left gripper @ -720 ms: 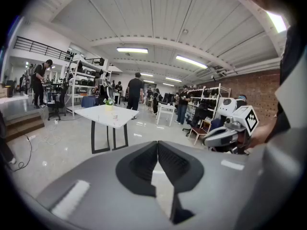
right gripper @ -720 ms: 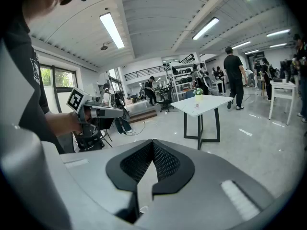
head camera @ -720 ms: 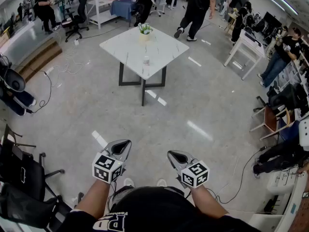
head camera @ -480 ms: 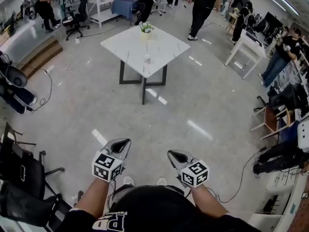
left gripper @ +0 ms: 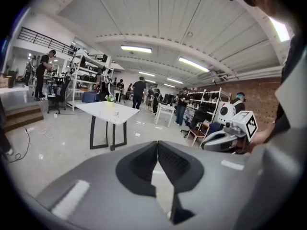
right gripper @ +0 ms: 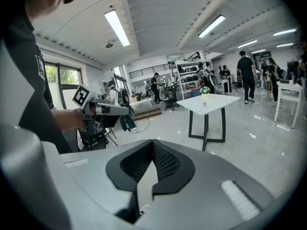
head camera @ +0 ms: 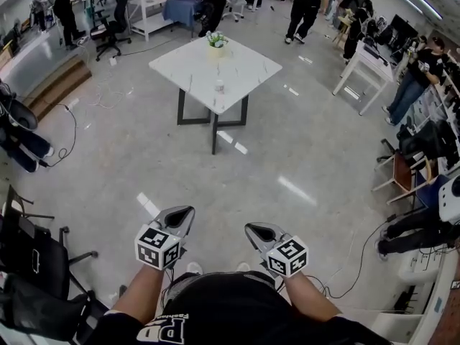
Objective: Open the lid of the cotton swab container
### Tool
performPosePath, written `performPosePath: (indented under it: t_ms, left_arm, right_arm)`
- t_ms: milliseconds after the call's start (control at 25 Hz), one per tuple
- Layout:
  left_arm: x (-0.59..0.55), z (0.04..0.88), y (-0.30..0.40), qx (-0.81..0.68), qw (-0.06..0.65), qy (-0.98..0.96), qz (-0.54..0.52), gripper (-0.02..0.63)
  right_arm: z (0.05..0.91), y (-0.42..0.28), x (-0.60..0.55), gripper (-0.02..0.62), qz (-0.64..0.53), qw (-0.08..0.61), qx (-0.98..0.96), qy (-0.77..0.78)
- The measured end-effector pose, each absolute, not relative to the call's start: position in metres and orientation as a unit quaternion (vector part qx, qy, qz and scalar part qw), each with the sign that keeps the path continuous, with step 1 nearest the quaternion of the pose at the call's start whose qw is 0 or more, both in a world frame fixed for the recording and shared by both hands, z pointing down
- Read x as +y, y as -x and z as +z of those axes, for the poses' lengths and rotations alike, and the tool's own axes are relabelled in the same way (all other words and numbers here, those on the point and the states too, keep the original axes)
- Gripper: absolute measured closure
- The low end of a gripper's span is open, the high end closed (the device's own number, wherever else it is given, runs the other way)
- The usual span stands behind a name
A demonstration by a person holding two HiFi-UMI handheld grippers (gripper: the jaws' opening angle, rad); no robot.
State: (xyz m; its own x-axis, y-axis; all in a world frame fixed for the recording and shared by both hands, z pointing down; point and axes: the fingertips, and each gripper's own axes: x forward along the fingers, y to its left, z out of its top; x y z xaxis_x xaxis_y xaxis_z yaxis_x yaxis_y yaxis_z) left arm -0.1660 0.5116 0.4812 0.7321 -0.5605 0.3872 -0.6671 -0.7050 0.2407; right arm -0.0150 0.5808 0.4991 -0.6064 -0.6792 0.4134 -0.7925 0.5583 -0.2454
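Observation:
A small clear cotton swab container (head camera: 218, 87) stands on a white marble-topped table (head camera: 194, 70) far ahead across the floor; it shows tiny in the left gripper view (left gripper: 116, 113) and the right gripper view (right gripper: 203, 104). My left gripper (head camera: 185, 213) and right gripper (head camera: 253, 230) hang side by side close to my body, well short of the table. Both are shut with nothing between their jaws. In the left gripper view my left gripper (left gripper: 157, 145) has its tips touching, as has my right gripper (right gripper: 152, 143) in its own view.
A potted plant (head camera: 215, 46) sits at the table's far side. Black office chairs (head camera: 32, 254) stand at my left, chairs and cables (head camera: 363, 254) at my right. Several people (head camera: 302, 6) walk or stand beyond the table; a white side table (head camera: 366, 63) is at right.
My right gripper has shifted slightly left and toward me. A person behind the table has walked further away. The left gripper has kept still.

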Motion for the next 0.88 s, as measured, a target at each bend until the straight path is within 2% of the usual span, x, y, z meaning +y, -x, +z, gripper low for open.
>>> performPosePath:
  t_ms: [320,880]
  left_arm:
    - [0.502,0.476,0.194,-0.327,0.152,-0.920,0.154,0.548]
    - [0.501,0.492,0.227,-0.301,0.157,-0.927,0.158,0.548]
  right_arm:
    - [0.492,0.040,0.566,0.597,0.202,0.123,-0.863,-0.446]
    - [0.495,0.070,0.570,0.595,0.203,0.131,-0.847,-0.474]
